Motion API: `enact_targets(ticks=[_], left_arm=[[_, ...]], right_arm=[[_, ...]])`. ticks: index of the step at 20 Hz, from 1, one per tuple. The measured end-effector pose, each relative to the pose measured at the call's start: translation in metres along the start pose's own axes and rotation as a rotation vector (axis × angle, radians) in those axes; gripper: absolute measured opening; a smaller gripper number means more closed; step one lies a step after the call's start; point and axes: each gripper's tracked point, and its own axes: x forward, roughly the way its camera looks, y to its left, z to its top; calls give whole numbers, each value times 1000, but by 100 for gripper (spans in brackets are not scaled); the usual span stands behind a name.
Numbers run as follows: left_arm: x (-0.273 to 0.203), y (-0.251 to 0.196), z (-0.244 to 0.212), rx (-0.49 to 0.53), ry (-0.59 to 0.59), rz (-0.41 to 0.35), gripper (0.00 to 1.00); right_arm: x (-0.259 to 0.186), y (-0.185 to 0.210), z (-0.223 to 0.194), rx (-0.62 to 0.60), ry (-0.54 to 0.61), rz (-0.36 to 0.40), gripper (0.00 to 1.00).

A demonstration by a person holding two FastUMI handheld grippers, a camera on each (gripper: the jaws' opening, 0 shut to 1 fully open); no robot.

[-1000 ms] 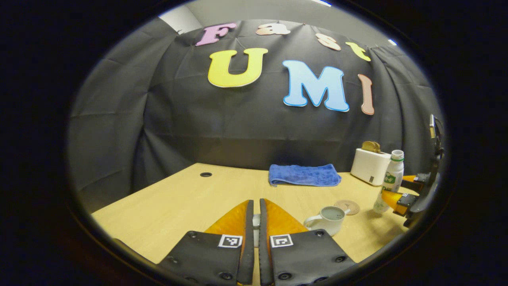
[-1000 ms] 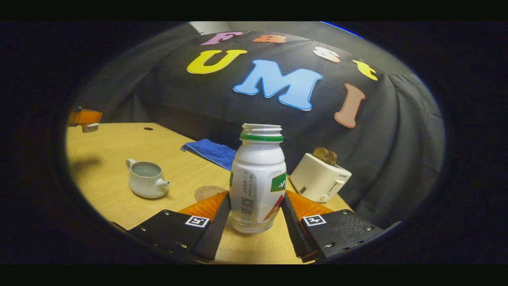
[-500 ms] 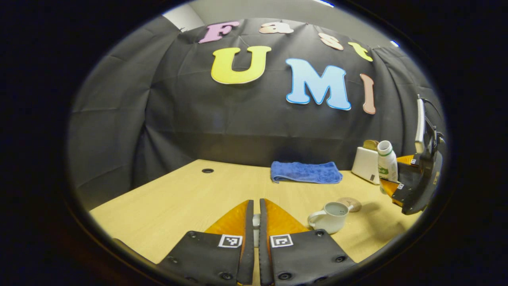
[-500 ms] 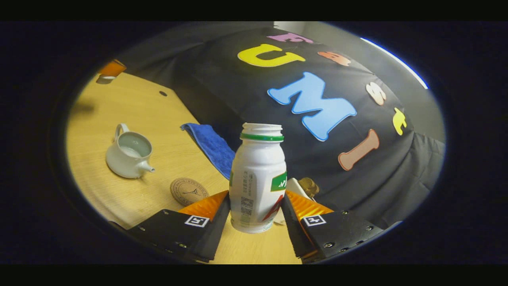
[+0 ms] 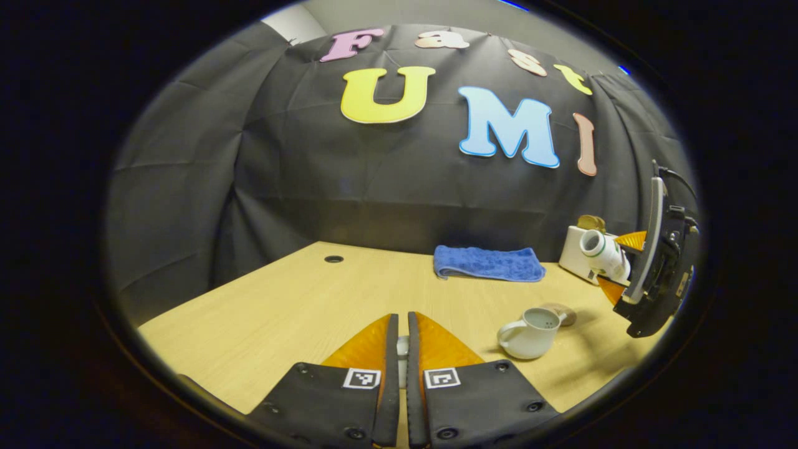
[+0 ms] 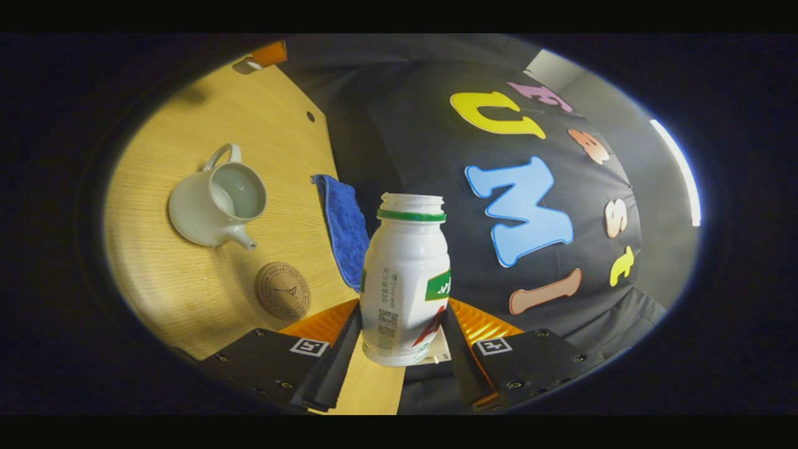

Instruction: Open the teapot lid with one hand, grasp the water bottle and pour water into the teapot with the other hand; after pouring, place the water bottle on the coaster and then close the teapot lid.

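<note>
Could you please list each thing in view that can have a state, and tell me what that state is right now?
teapot: lid off, mouth open, standing on the table.
teapot lid: held between the left gripper's fingers.
water bottle: uncapped, lifted and tipped toward the teapot.
coaster: bare.
left gripper: shut on the lid.
right gripper: shut on the bottle.
blue towel: folded.

teapot [image 6: 209,209] glossy ceramic | bottle [image 6: 405,280] smooth plastic | table [image 5: 299,299] matt wood | towel [image 5: 489,264] fuzzy cloth
</note>
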Motion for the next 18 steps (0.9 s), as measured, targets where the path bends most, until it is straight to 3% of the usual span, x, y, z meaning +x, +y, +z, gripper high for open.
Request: enact_targets(ticks=[9,10,18], left_arm=[[1,7,-5,-6,13,7,12],[1,8,-5,-7,14,7,15],[0,9,-9,-7,23,5,12]], right_arm=[[2,-9,13,-212,-38,-24,71],[4,-10,11,-232,-42,-25,71],[7,-20,21,-360,-78,-47,71]])
